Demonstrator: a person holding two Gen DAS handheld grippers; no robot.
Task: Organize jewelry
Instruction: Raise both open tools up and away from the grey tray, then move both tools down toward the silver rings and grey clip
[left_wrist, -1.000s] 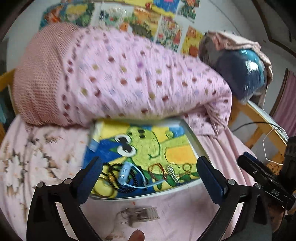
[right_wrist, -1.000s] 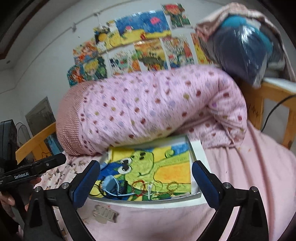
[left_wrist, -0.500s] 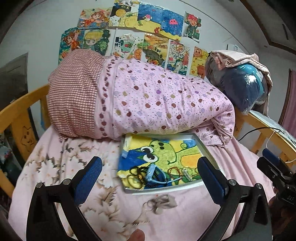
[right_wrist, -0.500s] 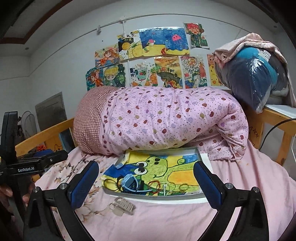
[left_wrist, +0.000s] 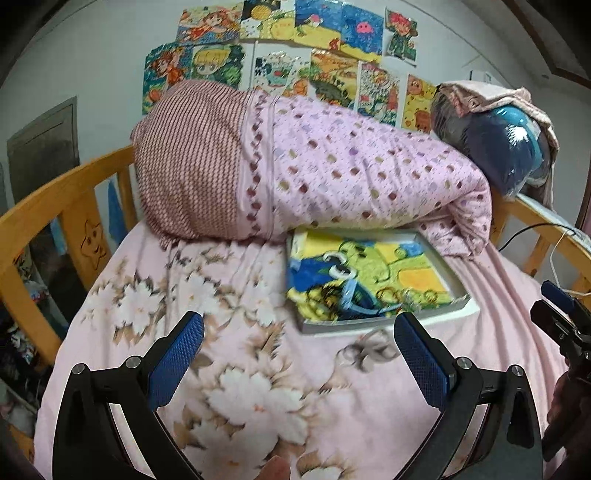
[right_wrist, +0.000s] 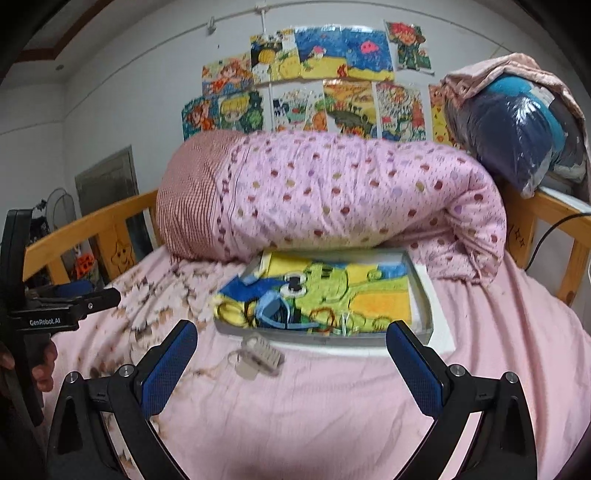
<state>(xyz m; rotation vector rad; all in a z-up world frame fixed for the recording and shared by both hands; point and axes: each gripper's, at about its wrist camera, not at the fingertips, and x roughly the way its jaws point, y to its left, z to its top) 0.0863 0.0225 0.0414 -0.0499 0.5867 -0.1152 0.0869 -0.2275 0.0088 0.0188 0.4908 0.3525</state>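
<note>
- Here, left gripper (left_wrist: 298, 354) spread wide, blue pads holding nothing, raised above the flowered pink bedsheet (left_wrist: 207, 317) near the left side of the bed.
- Right gripper (right_wrist: 291, 363) likewise spread wide and empty, over the plain pink stretch of sheet, near side of the tray.
- Shallow grey tray (right_wrist: 424, 295) resting on the bed, far edge tucked against the rolled polka-dot quilt (right_wrist: 332, 192); lined with a green cartoon picture (right_wrist: 332, 284).
- Jewelry (right_wrist: 280, 314) heaped along the tray's near edge: dark cords, a pale blue band, reddish and gold rings, tangled; individual pieces too blurred to sort out.
- Small pale hair clip (right_wrist: 258, 356) with a thin loop lying on the sheet just outside the tray's near-left corner; seen from the left wrist (left_wrist: 369, 349) close to the right finger, not touching it.
- Wooden bed rail (left_wrist: 55, 206) on the left, bagged dark bundle (left_wrist: 495, 147) on the far right, coloured drawings (right_wrist: 332, 74) on the far wall.
</note>
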